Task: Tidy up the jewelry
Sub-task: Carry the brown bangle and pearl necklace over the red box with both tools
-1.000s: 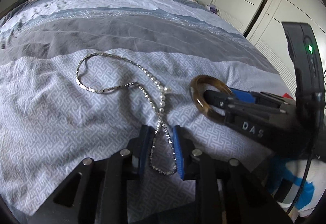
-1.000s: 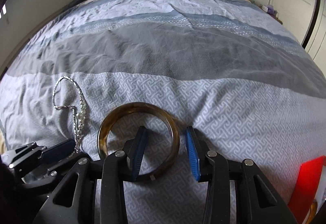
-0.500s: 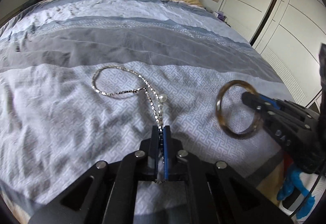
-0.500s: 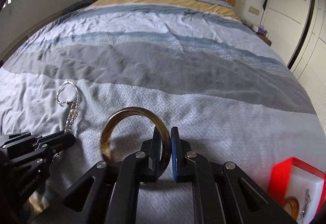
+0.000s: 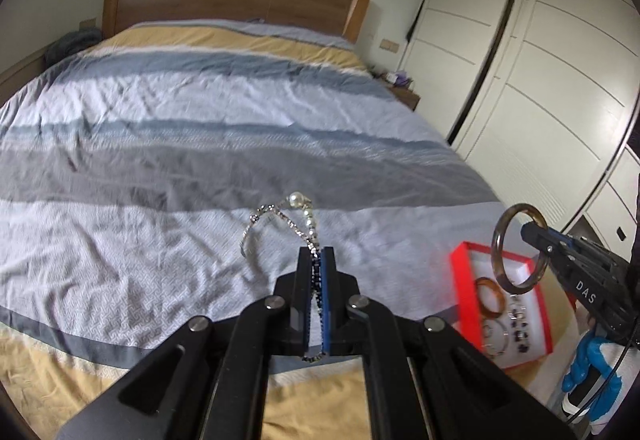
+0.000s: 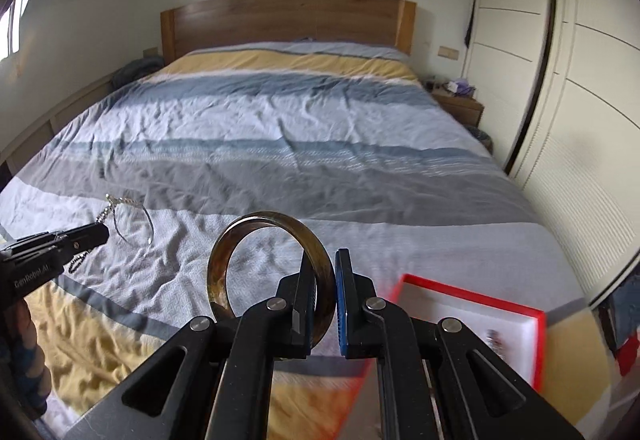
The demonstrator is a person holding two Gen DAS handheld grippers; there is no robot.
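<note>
We had the left tool point(image 5: 316, 250) clamped on the necklace point(image 5: 280, 220), its loop dangling above the bed point(image 5: 200, 120), and the right tool point(image 6: 323, 260) pinching the bangle point(image 6: 256, 240) upright, likely for carrying both to the red box point(image 5: 460, 280) at the bed's near right corner, with nothing between.

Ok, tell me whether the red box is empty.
Not empty: the red box already holds an amber bangle and smaller pieces on its white lining.
</note>
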